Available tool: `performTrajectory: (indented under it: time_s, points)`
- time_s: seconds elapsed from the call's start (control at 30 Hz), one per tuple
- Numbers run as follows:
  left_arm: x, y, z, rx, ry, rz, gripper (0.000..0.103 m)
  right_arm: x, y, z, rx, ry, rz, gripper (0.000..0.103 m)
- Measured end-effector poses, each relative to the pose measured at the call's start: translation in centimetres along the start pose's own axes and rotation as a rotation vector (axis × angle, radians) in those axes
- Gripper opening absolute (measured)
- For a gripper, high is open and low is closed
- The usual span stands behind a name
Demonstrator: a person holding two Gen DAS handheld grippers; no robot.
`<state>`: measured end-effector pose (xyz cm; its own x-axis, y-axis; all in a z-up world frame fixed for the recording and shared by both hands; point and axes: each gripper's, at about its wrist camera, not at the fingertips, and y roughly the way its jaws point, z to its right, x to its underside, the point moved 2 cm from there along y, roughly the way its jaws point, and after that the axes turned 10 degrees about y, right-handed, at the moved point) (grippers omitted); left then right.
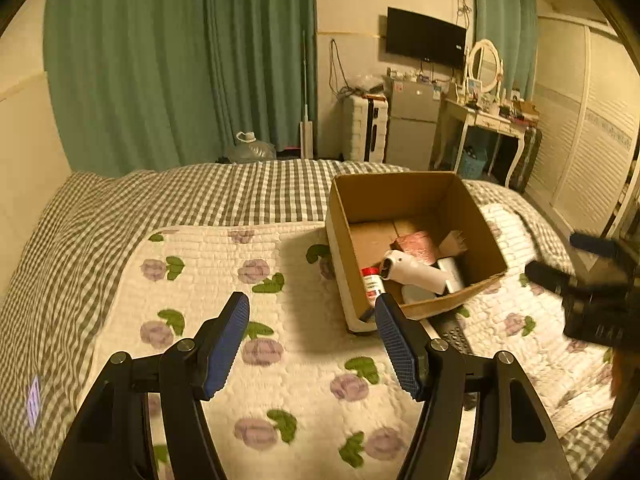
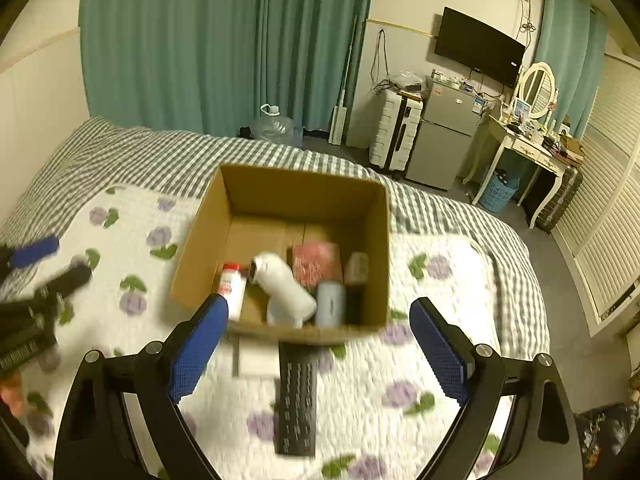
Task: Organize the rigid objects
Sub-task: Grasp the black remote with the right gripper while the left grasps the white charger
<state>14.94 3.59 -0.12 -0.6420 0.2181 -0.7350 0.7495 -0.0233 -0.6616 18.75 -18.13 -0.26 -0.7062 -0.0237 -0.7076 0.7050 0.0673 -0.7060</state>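
Note:
An open cardboard box [image 2: 288,192] sits on the flowered quilt; it also shows in the left wrist view [image 1: 400,192]. Inside lie a white handheld device [image 2: 284,284], a white bottle with a red cap [image 2: 232,284], a pink packet [image 2: 316,260], a pale blue case [image 2: 330,304] and a dark item. A black remote [image 2: 297,396] lies on the quilt in front of the box, beside a flat white item [image 2: 256,356]. My right gripper [image 2: 318,344] is open and empty above the remote. My left gripper [image 1: 312,340] is open and empty left of the box.
The flowered quilt [image 1: 280,248] covers a checked bedspread [image 1: 120,208]. Beyond the bed stand green curtains, a water jug [image 2: 276,124], a white suitcase [image 2: 394,128], a small fridge [image 2: 444,136] and a dressing table [image 2: 532,148]. White louvered doors line the right wall.

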Motion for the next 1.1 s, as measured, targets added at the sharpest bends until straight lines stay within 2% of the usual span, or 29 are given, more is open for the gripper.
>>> performTrajectory:
  time_s: [0.23, 0.33, 0.5, 0.53, 0.63, 0.67, 0.9, 0.97, 1.1]
  points:
    - [3.0, -0.8, 2.6, -0.009, -0.006, -0.015, 0.068, 4.9, -1.2, 0.9, -0.006, -0.006, -0.002, 0.093]
    - [4.5, 0.3, 3.8, 0.003, -0.021, -0.037, 0.068, 7.3, 0.0, 1.2, -0.017, -0.011, -0.015, 0.092]
    - [6.9, 3.6, 5.5, 0.001, -0.007, -0.107, 0.068, 10.4, 4.0, 1.8, -0.030, -0.011, -0.088, 0.092]
    - [7.2, 4.5, 5.9, -0.007, 0.003, -0.129, 0.068, 10.6, 4.7, 2.0, -0.033, -0.006, -0.099, 0.089]
    - [8.1, 6.1, 6.3, -0.019, 0.008, -0.151, 0.068, 11.8, 7.7, 2.8, -0.053, 0.026, -0.171, 0.071]
    - [8.3, 6.7, 6.4, -0.021, 0.005, -0.161, 0.068, 12.1, 8.5, 2.9, -0.057, 0.030, -0.189, 0.068]
    - [10.4, 9.8, 6.4, 0.003, -0.025, -0.237, 0.068, 12.5, 12.9, 1.9, -0.096, 0.048, -0.256, 0.060]
    - [10.9, 10.2, 6.6, 0.006, -0.021, -0.256, 0.068, 12.3, 13.9, 1.8, -0.104, 0.059, -0.269, 0.051]
    - [11.3, 10.3, 7.1, 0.013, -0.014, -0.272, 0.068, 11.7, 15.5, 1.4, -0.111, 0.053, -0.280, 0.050]
